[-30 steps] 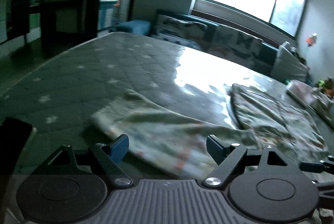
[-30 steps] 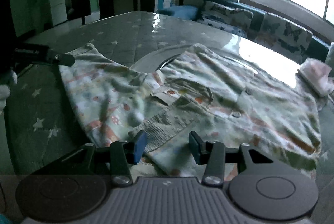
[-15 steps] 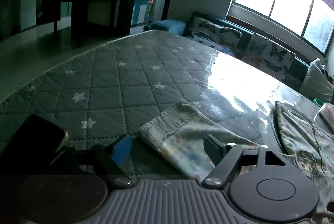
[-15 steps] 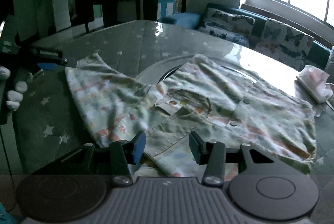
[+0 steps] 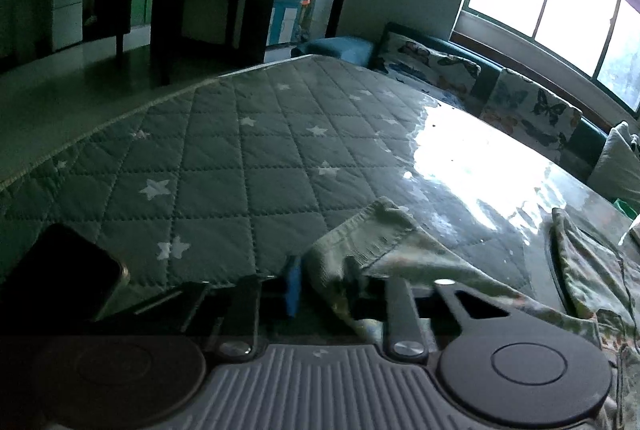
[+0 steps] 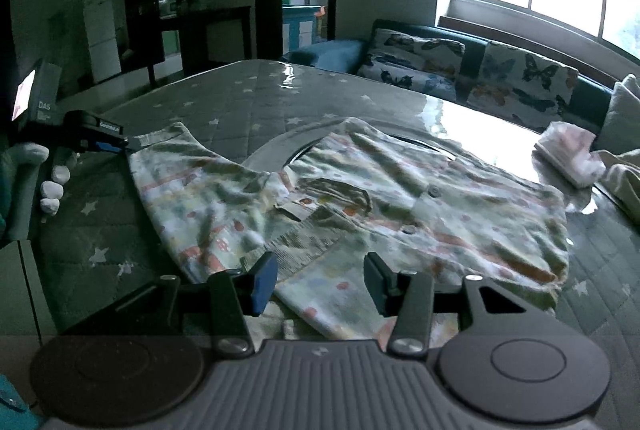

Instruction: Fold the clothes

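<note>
A pale printed children's shirt (image 6: 400,189) lies spread on the grey quilted star-patterned table cover (image 6: 240,101). Its left sleeve (image 6: 192,181) stretches out to the left. My left gripper (image 5: 320,286) is shut on the ribbed sleeve cuff (image 5: 368,230); in the right wrist view it shows at the cuff (image 6: 116,143). My right gripper (image 6: 320,282) is open and empty, just above the shirt's near hem (image 6: 320,294).
A dark phone (image 5: 60,278) lies near the left gripper. A folded pale cloth (image 6: 568,157) sits at the far right of the table. A sofa with butterfly cushions (image 6: 480,77) stands behind the table. The table's left edge (image 5: 100,129) is close.
My left gripper moved onto the sleeve cuff and shut on it. My right gripper stayed open over the hem and shifted slightly.
</note>
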Motion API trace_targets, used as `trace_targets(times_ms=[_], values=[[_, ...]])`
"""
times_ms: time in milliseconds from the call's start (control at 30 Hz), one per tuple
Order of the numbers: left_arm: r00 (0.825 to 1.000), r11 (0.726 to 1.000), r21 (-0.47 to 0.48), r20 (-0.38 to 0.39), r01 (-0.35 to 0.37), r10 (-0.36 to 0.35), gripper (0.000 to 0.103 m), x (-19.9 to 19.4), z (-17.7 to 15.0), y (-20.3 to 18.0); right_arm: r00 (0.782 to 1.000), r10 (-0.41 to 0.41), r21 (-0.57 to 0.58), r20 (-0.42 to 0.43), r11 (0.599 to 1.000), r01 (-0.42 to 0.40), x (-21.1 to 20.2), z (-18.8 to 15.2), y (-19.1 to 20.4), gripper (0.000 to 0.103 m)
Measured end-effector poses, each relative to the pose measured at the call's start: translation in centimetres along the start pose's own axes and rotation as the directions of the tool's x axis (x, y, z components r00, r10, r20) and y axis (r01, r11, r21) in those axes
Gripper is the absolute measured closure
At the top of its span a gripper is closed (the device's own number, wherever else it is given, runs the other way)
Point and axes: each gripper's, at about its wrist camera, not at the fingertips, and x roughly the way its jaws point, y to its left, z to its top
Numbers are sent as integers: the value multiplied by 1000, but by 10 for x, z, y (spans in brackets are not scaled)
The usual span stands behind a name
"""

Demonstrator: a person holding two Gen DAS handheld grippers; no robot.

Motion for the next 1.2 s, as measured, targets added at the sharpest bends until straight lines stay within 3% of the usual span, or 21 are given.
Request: trace_targets(times_ms=[33, 200, 300, 367, 500, 667, 733, 800, 1033, 1200], values=[[1000, 1000, -5, 1, 14, -14, 91, -2, 0, 0, 1000, -4, 9, 1, 1000, 4, -2, -2, -2, 54], [995, 995, -1, 19, 100, -100, 93, -18, 2, -10, 1000, -18, 54, 6, 998, 18, -11, -7, -13, 54], [981, 981, 23, 29, 192, -193, 94, -35, 3, -32, 1000, -15, 110, 6, 994, 15, -13, -9, -25, 55], [962, 961, 53, 21, 271, -273, 94, -48, 1, -52, 1000, -15, 149, 10, 989, 13, -15, -10, -34, 55], [904, 898, 99, -19, 428, -428, 95, -68, -7, -94, 1000, -1, 235, 31, 972, -6, -23, -10, -51, 56], [798, 786, 135, -114, 603, -592, 95, -82, -29, -148, 998, 14, 338, 66, 941, -35, -33, -7, -72, 57], [763, 745, 167, -160, 646, -626, 95, -83, -44, -168, 996, 29, 376, 80, 925, -57, -36, -6, -79, 57], [744, 717, 200, -222, 668, -631, 95, -79, -63, -188, 995, 43, 408, 88, 910, -76, -34, -5, -84, 57], [718, 672, 261, -330, 693, -613, 95, -74, -105, -218, 996, 77, 460, 41, 884, -87, -10, -12, -88, 58], [718, 667, 272, -336, 694, -610, 94, -78, -112, -206, 992, 127, 499, -1, 860, -109, 13, -17, -87, 62]])
